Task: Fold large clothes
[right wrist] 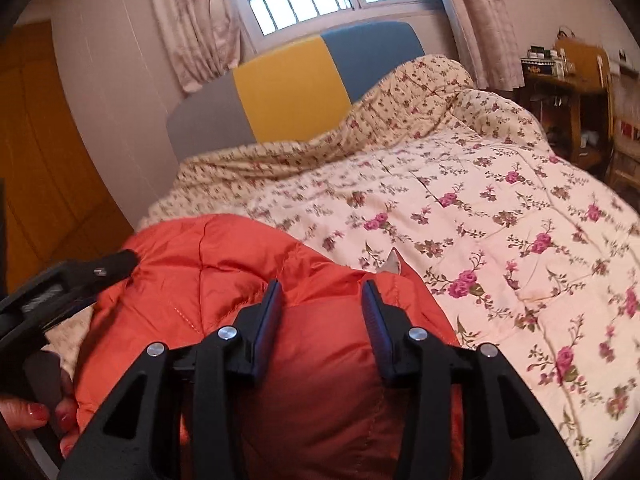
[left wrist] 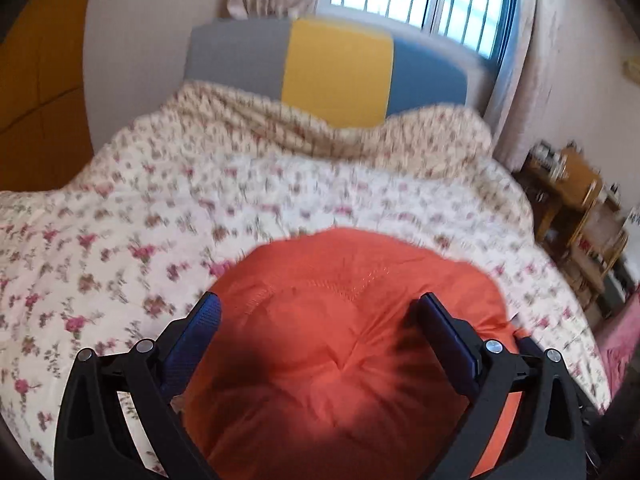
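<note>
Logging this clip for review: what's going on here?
A person with a handheld gripper in each hand is working on an orange puffer jacket bunched on a floral quilt. The left gripper and right gripper are both open above the jacket, neither gripping it. No neat fold shows yet.

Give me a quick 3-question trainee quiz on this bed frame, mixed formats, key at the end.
1. True or false: the left gripper has its jaws spread wide over the orange padded jacket.
2. Multiple choice: what does the jacket lie on? A) a bare wooden floor B) a floral quilt C) a metal tray
3. Fill in: the headboard has three panels: grey, ______, blue.

Key
1. True. Both fingers stand far apart with jacket fabric showing between them.
2. B
3. Yellow. Extra note: the right gripper is also open above the jacket, not clamped on it.
</note>
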A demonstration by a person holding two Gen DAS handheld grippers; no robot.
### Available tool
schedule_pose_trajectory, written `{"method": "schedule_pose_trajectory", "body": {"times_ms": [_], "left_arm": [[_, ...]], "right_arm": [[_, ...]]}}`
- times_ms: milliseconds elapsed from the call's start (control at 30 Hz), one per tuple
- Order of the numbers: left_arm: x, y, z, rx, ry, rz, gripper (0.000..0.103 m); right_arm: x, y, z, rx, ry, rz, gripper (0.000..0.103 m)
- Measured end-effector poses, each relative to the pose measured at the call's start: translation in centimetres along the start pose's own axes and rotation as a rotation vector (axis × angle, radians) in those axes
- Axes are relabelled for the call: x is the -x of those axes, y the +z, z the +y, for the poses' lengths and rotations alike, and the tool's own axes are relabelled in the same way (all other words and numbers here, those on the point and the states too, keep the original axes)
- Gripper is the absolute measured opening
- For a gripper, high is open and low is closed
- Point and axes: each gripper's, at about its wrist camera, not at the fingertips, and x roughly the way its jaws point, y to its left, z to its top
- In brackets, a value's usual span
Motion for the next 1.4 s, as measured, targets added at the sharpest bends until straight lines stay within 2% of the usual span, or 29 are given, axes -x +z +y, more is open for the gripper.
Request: {"method": "schedule_pose_trajectory", "body": {"times_ms": [133,267,467,667,700,767,833,967,1100,1300,1400], "left_arm": [[-2.8,-0.5,0.6,0.000,0.007,0.050,0.100],[-4.5,-1.2,1.1,0.013,0.017,0.070,0.100],[-4.8,-1.4,1.1,0.018,0.003,0.069,0.100],[-0.9,-2.7,1.2,-0.003,-0.030,0.054,0.100],[-0.3,-2.9,1.2,-0.002,-0.035,0.051,0.100],[1.3,-3.7,1.4,0.010,-0.048,0.046,0.100],[2.7,-4.8,1.8,0.039,-0.069,0.033,0.100],[3.8,-6.8,1.7,0.048,-0.079,-0.048,0.100],[3.2,-7.3,1.1,0.009,-0.068,-0.089,0.100],[2.5,-7.0,1.4,0.017,-0.078,-0.082,0.100],[2.9,-6.7,2.0,0.048,-0.119,-0.063,0.100]], "right_arm": [[-2.3,0.5,0.1,0.001,-0.022,0.110,0.041],[-4.0,0.3,-0.1,-0.005,-0.034,0.147,0.041],[-4.3,-0.1,-0.3,-0.011,-0.044,0.116,0.041],[-2.7,-0.3,-0.2,-0.020,-0.028,0.069,0.042],[-2.2,-0.3,-0.1,-0.014,-0.038,0.057,0.044],[-1.0,-0.3,0.5,0.008,-0.070,0.039,0.057],[0.6,-0.6,0.9,0.030,-0.085,0.012,0.064],[2.1,-1.7,0.6,0.040,-0.093,-0.007,0.069],[1.4,-2.3,-1.1,-0.041,-0.066,0.006,0.075],[0.9,-2.3,-2.1,-0.094,-0.024,0.024,0.077],[1.4,-2.2,-2.0,-0.099,-0.024,0.030,0.078]]}}
